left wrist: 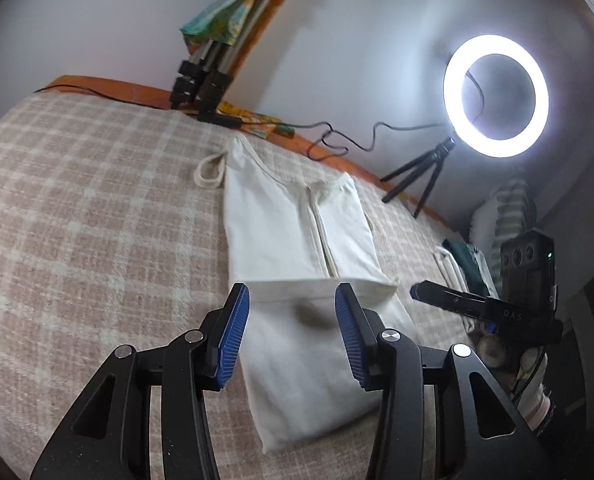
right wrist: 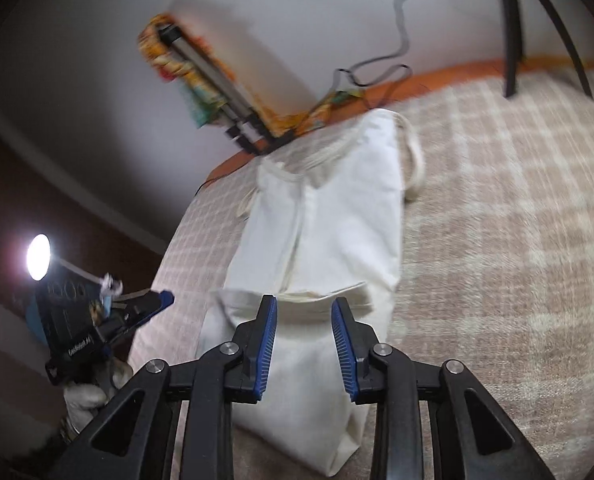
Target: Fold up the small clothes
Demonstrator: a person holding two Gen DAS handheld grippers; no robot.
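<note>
A cream sleeveless top (left wrist: 297,232) lies folded into a long strip on the beige checked blanket (left wrist: 97,200), its near end doubled over at 6 o'clock and its neckline toward 12. The left gripper (left wrist: 293,320) hangs above that doubled end with blue pads spread, nothing pinched — the right gripper (right wrist: 304,328) likewise, jaws parted over the fold. A lit ring light (left wrist: 496,95) on its small tripod stands at 2 o'clock in the left wrist view.
</note>
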